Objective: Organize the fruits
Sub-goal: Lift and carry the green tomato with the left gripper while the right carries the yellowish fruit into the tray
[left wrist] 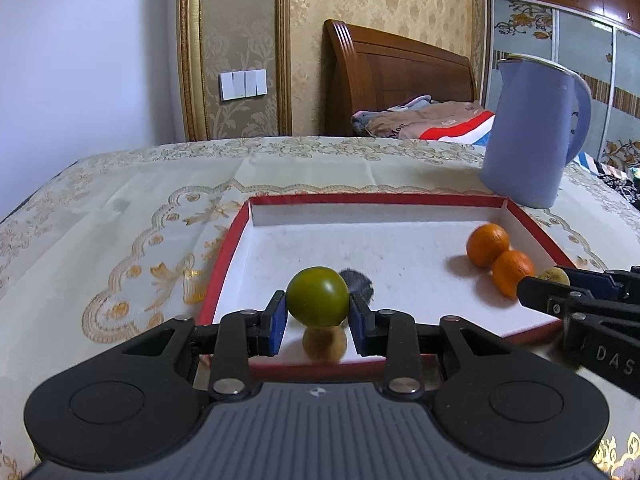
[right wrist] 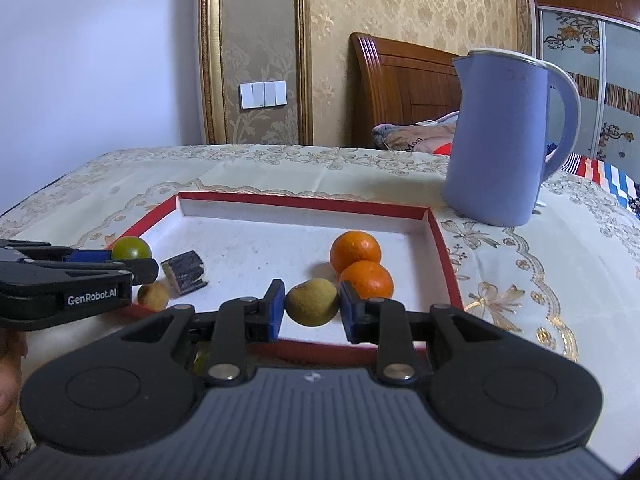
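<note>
Now the left gripper (left wrist: 319, 316) holds a green round fruit (left wrist: 318, 297) between its blue pads (left wrist: 277, 318), raised a little above the near edge of the red-rimmed tray (left wrist: 400, 199). The right gripper (right wrist: 312, 307) is closed on a yellowish-brown fruit (right wrist: 312, 303), just in front of the two oranges (right wrist: 355, 251) that lie touching each other in the tray. One more brownish small fruit (right wrist: 153, 295) sits at the tray's near left edge, beside a dark block (right wrist: 185, 272).

Both held fruits look small, light and smooth-skinned, so I think they can slip or roll out if the pads squeeze off-center. The pads take each fruit across its widest part, which seems the safest place. The skin is probably soft enough to bruise, so a gentle pressure is better than a hard one. Once put down, such round fruit will roll on the flat tray floor, so it should be released low and against the oranges or the wall. The blue kettle (right wrist: 500, 136) stands on the desk behind the tray, well apart.
</note>
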`<state>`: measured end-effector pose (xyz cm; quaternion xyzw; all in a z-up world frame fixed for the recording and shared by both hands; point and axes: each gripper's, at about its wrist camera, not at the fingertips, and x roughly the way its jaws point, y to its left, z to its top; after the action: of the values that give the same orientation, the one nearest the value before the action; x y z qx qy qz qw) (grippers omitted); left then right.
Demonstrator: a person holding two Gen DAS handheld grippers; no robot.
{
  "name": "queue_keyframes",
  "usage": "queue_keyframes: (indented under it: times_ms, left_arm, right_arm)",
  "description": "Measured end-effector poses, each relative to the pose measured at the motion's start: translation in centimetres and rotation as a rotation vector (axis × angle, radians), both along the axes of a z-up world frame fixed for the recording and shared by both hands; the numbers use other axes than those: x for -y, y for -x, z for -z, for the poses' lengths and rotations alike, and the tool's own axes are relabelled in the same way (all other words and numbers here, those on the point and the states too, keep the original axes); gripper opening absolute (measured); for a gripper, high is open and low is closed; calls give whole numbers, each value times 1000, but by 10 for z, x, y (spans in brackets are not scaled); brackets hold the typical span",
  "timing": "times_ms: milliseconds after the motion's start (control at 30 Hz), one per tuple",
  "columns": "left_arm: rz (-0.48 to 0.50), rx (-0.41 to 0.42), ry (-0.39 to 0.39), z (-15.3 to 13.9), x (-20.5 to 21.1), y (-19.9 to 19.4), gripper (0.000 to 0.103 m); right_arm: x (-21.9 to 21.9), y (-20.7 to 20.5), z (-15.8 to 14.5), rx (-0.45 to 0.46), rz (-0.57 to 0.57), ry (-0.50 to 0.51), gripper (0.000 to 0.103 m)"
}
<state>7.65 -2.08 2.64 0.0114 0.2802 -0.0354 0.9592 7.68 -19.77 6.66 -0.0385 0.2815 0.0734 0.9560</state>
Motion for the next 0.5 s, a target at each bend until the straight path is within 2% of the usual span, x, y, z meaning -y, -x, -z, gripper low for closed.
queue_keyframes:
  times_ms: [300, 433, 500]
  left_arm:
    - [-28, -10, -14, 3, 4, -33, 32]
    - [-55, 1, -31, 7, 3, -43, 32]
    - [-60, -5, -15, 7, 0, -47, 32]
  right_arm:
    - [-12, -48, 7, -48, 14, -4, 27]
    - [-18, -62, 15, -58, 18, 26, 27]
    - [-20, -66, 17, -66, 21, 26, 27]
